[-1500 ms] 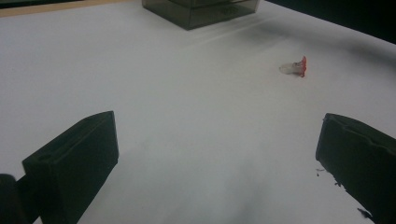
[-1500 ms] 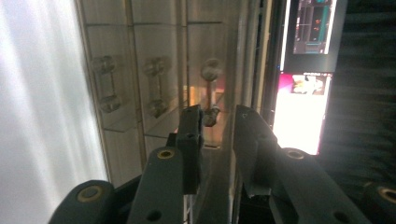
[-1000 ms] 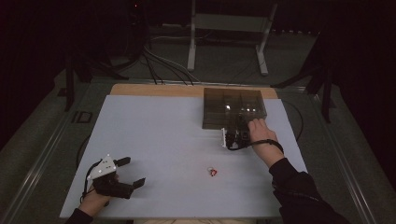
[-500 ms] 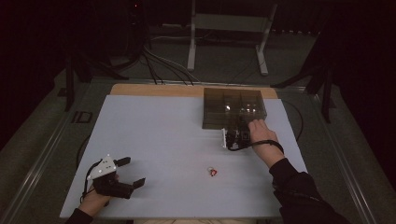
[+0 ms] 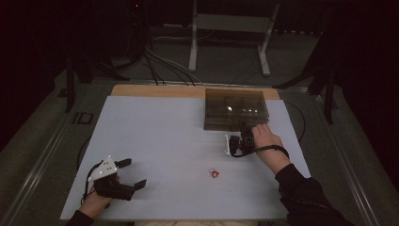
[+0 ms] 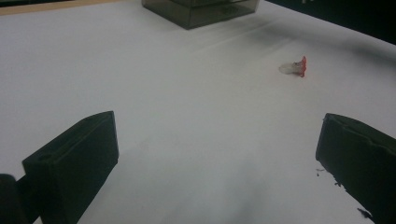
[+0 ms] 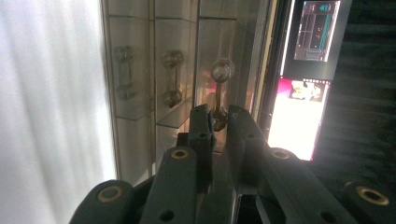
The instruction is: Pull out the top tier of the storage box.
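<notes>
Little changed over last second: right hand-held gripper [image 7: 218, 122] stays at near edge of smoked compartment box [image 5: 235, 108], jaws narrow, pinching small dumbbell-shaped piece [image 7: 218, 93]. Placement apparently pending. Left hand-held gripper [image 5: 129, 175] idle, jaws wide; red-tipped piece [image 5: 214, 173] loose on worktop [image 5: 155, 136].

left hand-held gripper [image 5: 133, 173] jaws apart, right hand-held gripper [image 7: 218, 116] clamped

The white table [image 5: 164, 141] is lit from above while everything beyond it is left dark — behind the smoked box [image 7: 187, 56], a monitor is blown out
</notes>
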Available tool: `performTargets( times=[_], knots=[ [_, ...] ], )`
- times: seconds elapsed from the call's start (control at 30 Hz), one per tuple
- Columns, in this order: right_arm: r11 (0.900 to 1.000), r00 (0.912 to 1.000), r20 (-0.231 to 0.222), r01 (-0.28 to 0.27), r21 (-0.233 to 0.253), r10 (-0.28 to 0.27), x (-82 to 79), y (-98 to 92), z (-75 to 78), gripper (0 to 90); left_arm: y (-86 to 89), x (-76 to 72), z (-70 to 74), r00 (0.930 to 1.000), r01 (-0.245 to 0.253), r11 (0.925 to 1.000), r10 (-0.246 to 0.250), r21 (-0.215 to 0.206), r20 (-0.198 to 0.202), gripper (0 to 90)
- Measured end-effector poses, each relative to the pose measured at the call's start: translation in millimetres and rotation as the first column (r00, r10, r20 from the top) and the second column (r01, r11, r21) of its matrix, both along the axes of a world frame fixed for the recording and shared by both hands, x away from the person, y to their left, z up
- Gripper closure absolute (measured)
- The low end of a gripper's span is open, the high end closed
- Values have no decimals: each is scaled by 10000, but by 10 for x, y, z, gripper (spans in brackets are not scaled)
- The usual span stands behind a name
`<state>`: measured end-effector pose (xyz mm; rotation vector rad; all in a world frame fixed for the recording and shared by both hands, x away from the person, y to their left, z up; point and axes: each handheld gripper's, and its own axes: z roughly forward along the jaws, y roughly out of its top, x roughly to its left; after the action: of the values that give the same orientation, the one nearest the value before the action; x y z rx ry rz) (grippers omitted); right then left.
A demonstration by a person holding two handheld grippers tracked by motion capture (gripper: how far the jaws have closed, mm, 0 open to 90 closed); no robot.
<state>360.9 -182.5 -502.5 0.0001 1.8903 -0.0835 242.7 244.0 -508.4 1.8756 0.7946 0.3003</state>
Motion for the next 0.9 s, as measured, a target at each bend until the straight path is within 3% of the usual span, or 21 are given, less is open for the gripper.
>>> performTargets(
  times=[0.57, 0.73, 0.9],
  knots=[
    [9999, 9999, -27, -135, -69, 135, -36, -17, -2, 807, -1, 1, -1, 10000, 2, 10000, -2, 23, 6, 0],
    [9994, 9989, -381, -263, 242, 272, -18, -48, 46, 803, 0, 1, 0, 10000, -19, 10000, 19, 26, 9, 0],
    [9993, 9987, -385, -332, 167, 338, -15, -53, 43, 798, 0, 0, 0, 10000, -11, 10000, 11, 11, 5, 0]
  ],
)
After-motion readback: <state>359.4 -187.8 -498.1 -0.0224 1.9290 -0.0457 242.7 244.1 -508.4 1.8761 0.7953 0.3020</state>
